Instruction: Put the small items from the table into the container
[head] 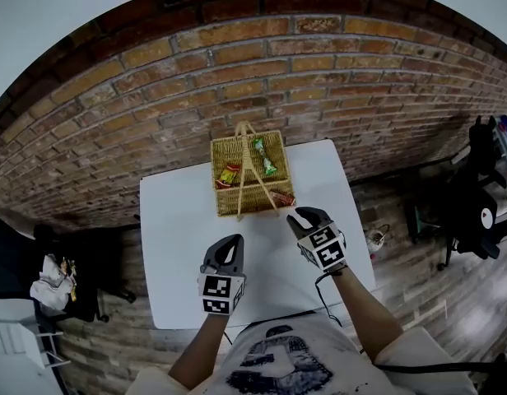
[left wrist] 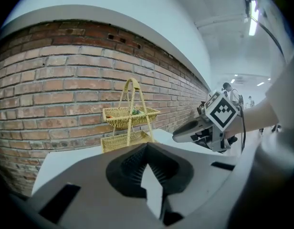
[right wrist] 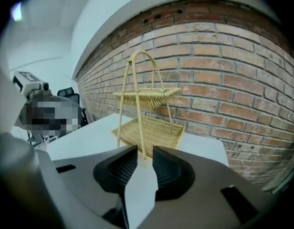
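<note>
A two-tier wicker basket [head: 217,150] with a tall looped handle stands at the far edge of the white table [head: 179,245], against the brick wall. Its upper tier holds a green packet [head: 264,160] and a red and yellow packet [head: 229,174]; a red packet [head: 281,197] lies on the lower tier. My left gripper [head: 228,244] hovers over the table's near middle, shut and empty, its jaws meeting [left wrist: 147,147]. My right gripper [head: 307,217] sits just short of the basket's right front corner, jaws apart with nothing between them [right wrist: 144,152]. The basket [right wrist: 154,131] stands straight ahead of it.
A brick wall [head: 237,72] runs behind the table. A black chair [head: 23,270] with crumpled things on it stands at the left. Dark equipment [head: 476,196] stands on the wooden floor at the right, with a small cup [head: 375,239] on the floor by the table.
</note>
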Action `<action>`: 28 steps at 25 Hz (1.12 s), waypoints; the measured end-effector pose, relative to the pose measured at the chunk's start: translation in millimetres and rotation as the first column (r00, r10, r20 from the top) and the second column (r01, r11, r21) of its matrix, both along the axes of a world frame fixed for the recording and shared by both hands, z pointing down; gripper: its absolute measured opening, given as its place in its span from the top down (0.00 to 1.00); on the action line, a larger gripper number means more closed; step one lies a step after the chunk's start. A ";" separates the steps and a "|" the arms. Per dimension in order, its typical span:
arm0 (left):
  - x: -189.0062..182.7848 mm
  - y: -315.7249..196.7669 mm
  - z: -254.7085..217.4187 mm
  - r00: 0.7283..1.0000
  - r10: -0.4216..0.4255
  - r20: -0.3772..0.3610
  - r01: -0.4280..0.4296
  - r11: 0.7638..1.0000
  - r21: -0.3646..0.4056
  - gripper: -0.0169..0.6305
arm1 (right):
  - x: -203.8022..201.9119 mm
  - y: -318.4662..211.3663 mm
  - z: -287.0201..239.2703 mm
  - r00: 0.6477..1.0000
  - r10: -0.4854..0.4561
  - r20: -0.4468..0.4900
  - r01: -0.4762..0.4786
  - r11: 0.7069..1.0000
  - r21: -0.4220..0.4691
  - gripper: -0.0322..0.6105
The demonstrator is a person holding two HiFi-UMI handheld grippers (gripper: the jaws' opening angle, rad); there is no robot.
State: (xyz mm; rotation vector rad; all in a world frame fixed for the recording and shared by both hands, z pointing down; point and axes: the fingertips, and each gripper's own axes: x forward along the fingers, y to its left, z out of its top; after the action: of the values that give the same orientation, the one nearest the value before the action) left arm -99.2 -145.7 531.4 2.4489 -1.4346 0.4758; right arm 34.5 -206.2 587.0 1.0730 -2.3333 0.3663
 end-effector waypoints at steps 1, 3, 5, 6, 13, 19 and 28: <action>-3.4 5.1 -3.2 1.000 0.000 0.002 0.000 1.000 0.006 0.90 | -1.4 6.9 -6.0 1.000 0.010 0.011 -0.010 1.000 0.008 0.78; -9.6 15.6 -8.7 1.000 0.000 0.002 0.000 1.000 0.017 0.90 | -5.4 20.6 -18.8 0.999 0.030 0.037 -0.030 0.999 0.022 0.81; -15.4 27.4 -14.2 1.000 0.003 0.001 -0.003 1.000 0.026 0.90 | -10.0 35.4 -31.2 0.997 0.051 0.064 -0.054 0.998 0.035 0.82; -18.4 33.5 -17.5 1.000 0.004 0.000 -0.004 0.999 0.032 0.90 | -11.9 43.1 -36.1 0.996 0.061 0.070 -0.065 0.997 0.043 0.83; -43.1 72.1 -45.4 1.000 0.007 -0.014 -0.006 0.996 0.094 0.90 | -31.2 92.7 -81.0 0.987 0.106 0.121 -0.122 0.983 0.135 0.91; -57.7 109.0 -67.3 0.999 0.004 -0.033 0.000 0.990 0.138 0.90 | -44.9 138.6 -110.6 0.982 0.113 0.154 -0.139 0.976 0.168 0.92; -68.9 155.9 -111.0 0.998 0.013 -0.064 0.001 0.976 0.217 0.90 | -66.1 194.8 -158.1 0.966 0.106 0.235 -0.158 0.963 0.216 0.92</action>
State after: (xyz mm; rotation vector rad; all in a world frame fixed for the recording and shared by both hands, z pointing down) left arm -168.2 10.2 420.4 2.6103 -1.5246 0.2496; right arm -31.6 -11.3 428.9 1.3689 -2.5566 0.2775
